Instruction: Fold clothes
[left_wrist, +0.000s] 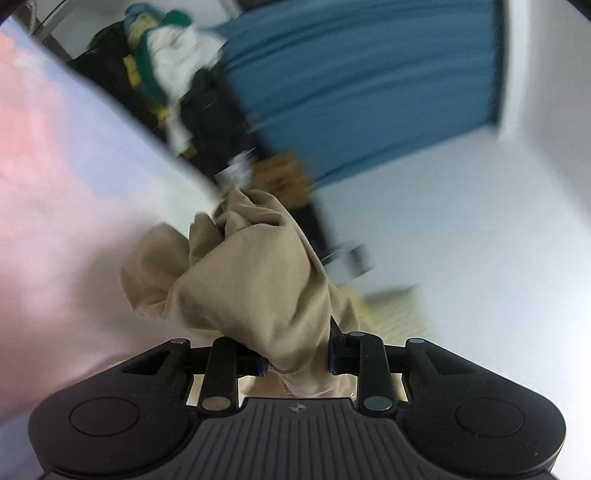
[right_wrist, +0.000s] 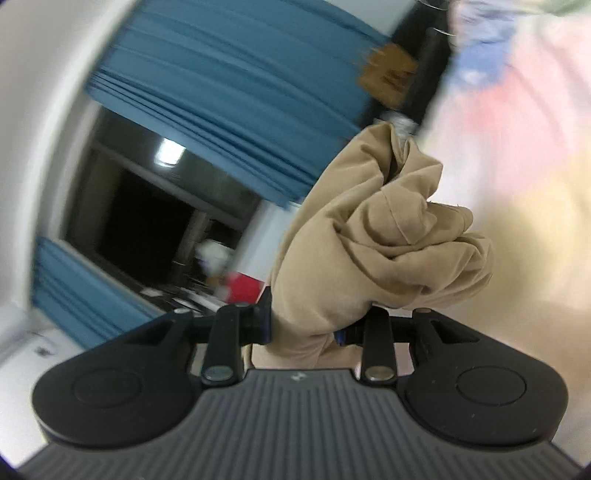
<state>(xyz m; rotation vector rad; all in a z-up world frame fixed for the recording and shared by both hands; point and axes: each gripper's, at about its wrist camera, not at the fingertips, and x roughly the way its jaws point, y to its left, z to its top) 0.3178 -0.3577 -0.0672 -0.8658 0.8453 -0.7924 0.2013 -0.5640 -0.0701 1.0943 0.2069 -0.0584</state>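
Note:
A beige garment is bunched up and held in the air. My left gripper is shut on a fold of it, and the cloth rises in a crumpled mass ahead of the jaws. In the right wrist view the same beige garment hangs bunched, and my right gripper is shut on its lower fold. The fingertips of both grippers are hidden by the cloth. Both views are tilted and motion-blurred.
A pale pink and white surface fills the left of the left wrist view and also shows in the right wrist view. A pile of mixed clothes lies at the back. Blue curtains flank a dark window.

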